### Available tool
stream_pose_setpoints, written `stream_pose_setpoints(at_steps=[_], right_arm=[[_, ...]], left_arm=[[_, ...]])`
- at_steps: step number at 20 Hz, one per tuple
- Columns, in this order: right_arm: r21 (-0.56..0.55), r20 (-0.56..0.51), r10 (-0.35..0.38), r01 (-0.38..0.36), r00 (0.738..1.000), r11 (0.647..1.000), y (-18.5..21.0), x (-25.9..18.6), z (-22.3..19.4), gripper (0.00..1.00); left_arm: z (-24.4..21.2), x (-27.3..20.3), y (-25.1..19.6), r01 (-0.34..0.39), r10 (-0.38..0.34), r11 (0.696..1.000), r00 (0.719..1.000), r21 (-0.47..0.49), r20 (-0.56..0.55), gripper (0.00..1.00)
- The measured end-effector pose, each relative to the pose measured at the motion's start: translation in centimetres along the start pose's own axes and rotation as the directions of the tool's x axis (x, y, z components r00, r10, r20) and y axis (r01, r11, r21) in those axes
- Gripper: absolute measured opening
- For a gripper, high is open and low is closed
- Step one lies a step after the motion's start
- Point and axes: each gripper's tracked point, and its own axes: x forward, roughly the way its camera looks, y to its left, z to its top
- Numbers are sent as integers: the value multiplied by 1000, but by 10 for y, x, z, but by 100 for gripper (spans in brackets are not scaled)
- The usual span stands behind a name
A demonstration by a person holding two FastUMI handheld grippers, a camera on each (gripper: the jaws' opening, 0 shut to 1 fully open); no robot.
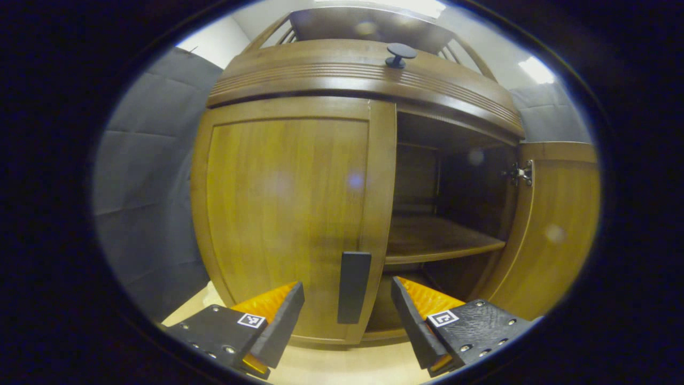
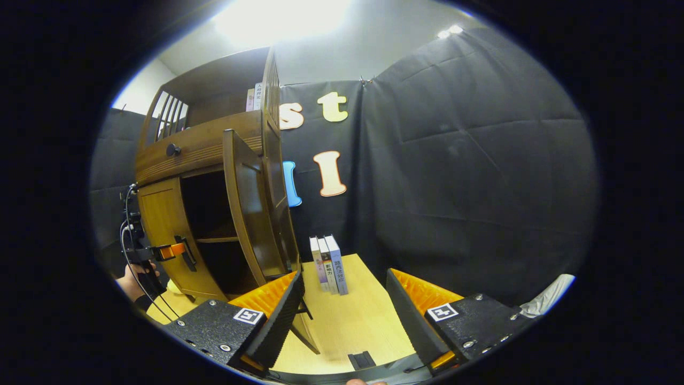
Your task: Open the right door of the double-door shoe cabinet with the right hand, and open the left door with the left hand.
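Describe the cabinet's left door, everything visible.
The left door is a brown wood-look framed panel, bowed by the lens, shut flush against the cabinet. A black vertical bar handle sits low on its inner stile. The left gripper is open, its fingers flanking the handle, apparently not touching. The right door stands open.

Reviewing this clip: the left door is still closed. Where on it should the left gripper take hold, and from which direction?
Grip the dark vertical handle at the left door's inner edge, beside the open compartment. It is a narrow upright bar, so come straight at the door's front with one finger on each side of it. The left gripper already stands open astride it, probably needing only to advance and close, then pull outward.
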Motion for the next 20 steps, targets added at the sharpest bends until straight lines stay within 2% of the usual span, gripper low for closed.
stream_pose_setpoints(at_steps=[1,3,4,5,6,7,8,10,11,16,18,20], right_arm=[[-8,-3,-12,12,1000,1000,3,-8,-1,91],[-10,-6,-27,27,1000,1000,11,-21,-2,91],[-7,-7,-29,29,1000,1000,16,-23,-3,95],[-6,-12,-29,29,1000,1000,20,-27,-5,95],[-6,-16,-29,29,999,1000,24,-25,-8,96],[-10,-17,-28,28,999,1000,29,-26,-9,92],[-17,-18,-27,27,999,999,35,-24,-8,95],[-28,-16,-20,19,1000,999,45,-19,-10,96],[-32,-15,-17,16,1000,999,49,-18,-10,96],[-26,-21,6,-7,1000,1000,68,-16,-15,96],[-21,-24,13,-14,1000,1000,73,-15,-16,95],[-15,-29,16,-17,999,1000,80,-14,-17,95]], left_arm=[[-2,9,0,9,-9,1000,1000,0,-9,100],[-8,25,-2,29,-29,1000,999,-4,-24,87],[-8,31,-2,36,-36,999,999,-3,-25,81],[-8,35,2,22,-22,1000,1000,6,-20,75],[-12,43,-2,45,-45,999,999,12,-23,68],[-14,46,-4,58,-58,998,998,17,-26,64],[-14,48,-7,65,-65,998,998,22,-26,59],[-14,49,-9,48,-48,999,999,26,-14,30],[-15,48,-8,45,-44,998,999,41,-10,34],[-17,47,-6,63,-63,998,998,18,0,31],[-17,42,-5,66,-67,998,998,24,9,19],[-20,37,-6,67,-67,997,998,28,21,22]])
